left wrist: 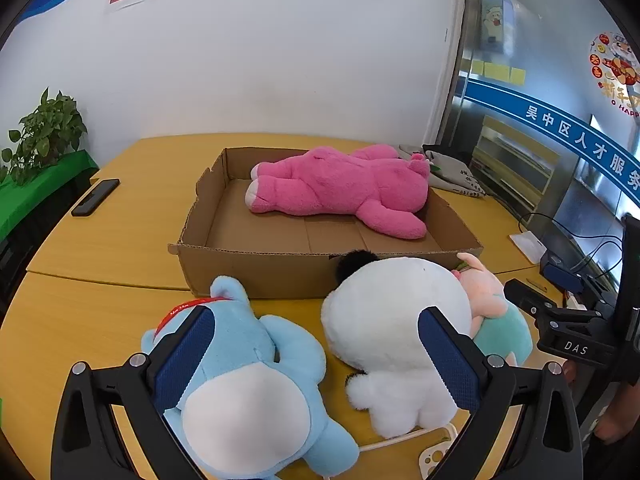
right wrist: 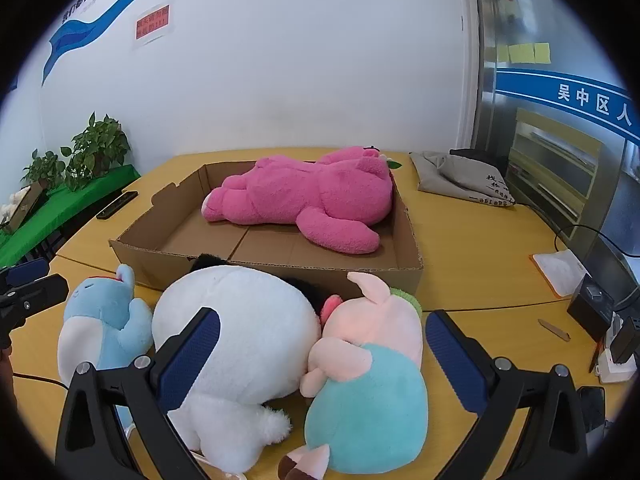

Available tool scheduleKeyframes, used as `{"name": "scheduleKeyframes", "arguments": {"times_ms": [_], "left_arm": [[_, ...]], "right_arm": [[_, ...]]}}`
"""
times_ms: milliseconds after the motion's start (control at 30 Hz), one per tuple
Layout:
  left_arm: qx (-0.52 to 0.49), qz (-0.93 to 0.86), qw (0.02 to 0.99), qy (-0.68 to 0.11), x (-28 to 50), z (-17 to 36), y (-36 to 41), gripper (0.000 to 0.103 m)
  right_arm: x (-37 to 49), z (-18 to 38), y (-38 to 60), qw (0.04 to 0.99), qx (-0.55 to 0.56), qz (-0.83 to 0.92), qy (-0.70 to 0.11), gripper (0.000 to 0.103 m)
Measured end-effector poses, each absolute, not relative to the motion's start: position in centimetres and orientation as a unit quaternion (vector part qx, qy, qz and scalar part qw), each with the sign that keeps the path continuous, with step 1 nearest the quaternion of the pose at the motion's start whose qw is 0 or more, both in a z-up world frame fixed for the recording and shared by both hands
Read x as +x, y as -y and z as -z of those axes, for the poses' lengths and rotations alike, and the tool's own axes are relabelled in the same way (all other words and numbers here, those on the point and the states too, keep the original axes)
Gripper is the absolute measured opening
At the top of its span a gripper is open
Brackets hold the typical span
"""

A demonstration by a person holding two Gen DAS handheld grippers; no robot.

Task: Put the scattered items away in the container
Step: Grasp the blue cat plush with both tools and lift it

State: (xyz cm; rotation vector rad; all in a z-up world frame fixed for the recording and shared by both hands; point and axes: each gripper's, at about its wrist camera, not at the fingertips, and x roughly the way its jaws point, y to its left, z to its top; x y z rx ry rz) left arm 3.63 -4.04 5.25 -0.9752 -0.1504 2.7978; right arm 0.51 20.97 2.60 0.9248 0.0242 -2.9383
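Observation:
A shallow cardboard box (left wrist: 256, 276) (right wrist: 380, 276) sits mid-table with a pink plush bear (left wrist: 340, 188) (right wrist: 304, 200) lying inside. In front of it lie three plush toys: a blue one (left wrist: 248, 380) (right wrist: 100, 320), a white one (left wrist: 396, 320) (right wrist: 240, 332) and a pink-and-teal pig (left wrist: 496, 312) (right wrist: 372, 368). My left gripper (left wrist: 320, 356) is open, hovering over the blue and white toys. My right gripper (right wrist: 322, 360) is open, spread over the white toy and the pig. Neither holds anything. Each gripper shows at the edge of the other's view.
A black phone (left wrist: 96, 197) (right wrist: 118, 205) lies at the table's left. A grey cloth bag (left wrist: 452, 176) (right wrist: 460, 178) sits at the back right. Cables, a black box (right wrist: 592, 306) and a white pad (right wrist: 560, 270) crowd the right edge. Potted plants (right wrist: 96, 152) stand on a green shelf.

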Motion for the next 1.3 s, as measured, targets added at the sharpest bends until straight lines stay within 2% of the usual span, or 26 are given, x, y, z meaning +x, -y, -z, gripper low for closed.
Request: {"name": "scheduleKeyframes", "arguments": {"times_ms": [500,633,800,1000,1100,1167,1233,1300], "left_arm": [[-0.331,-0.936,0.071,0.091,5.4,-4.5,8.3,0.103],[-0.337,-0.932,0.06,0.12,5.9,-3.9,10.4,0.103],[-0.343,-0.925,0.058,0.151,6.4,-3.2,12.9,0.103],[-0.371,-0.908,0.05,0.189,6.2,-0.7,16.4,0.103],[-0.404,-0.892,0.025,0.202,6.0,1.9,18.3,0.097],[-0.425,-0.88,0.013,0.214,6.0,3.8,19.5,0.095],[-0.443,-0.867,0.009,0.23,6.1,5.6,20.5,0.089],[-0.446,-0.861,0.001,0.242,6.4,6.7,21.5,0.085]], "right_arm": [[0.7,-2.4,-19.4,0.06,0.301,0.952,-0.012,0.103],[1.1,-2.2,-16.8,0.141,0.315,0.939,-0.008,0.103],[2.4,-1.5,-10.3,0.27,0.336,0.901,-0.05,0.103],[1.7,1.2,-3.8,0.351,0.386,0.851,-0.063,0.102],[0.9,3.6,-2.0,0.353,0.414,0.836,-0.067,0.094],[0.3,5.7,-1.1,0.352,0.441,0.823,-0.065,0.079],[0.5,6.8,-0.7,0.365,0.454,0.811,-0.047,0.077],[1.1,7.2,-0.1,0.378,0.458,0.804,-0.049,0.06]]}}
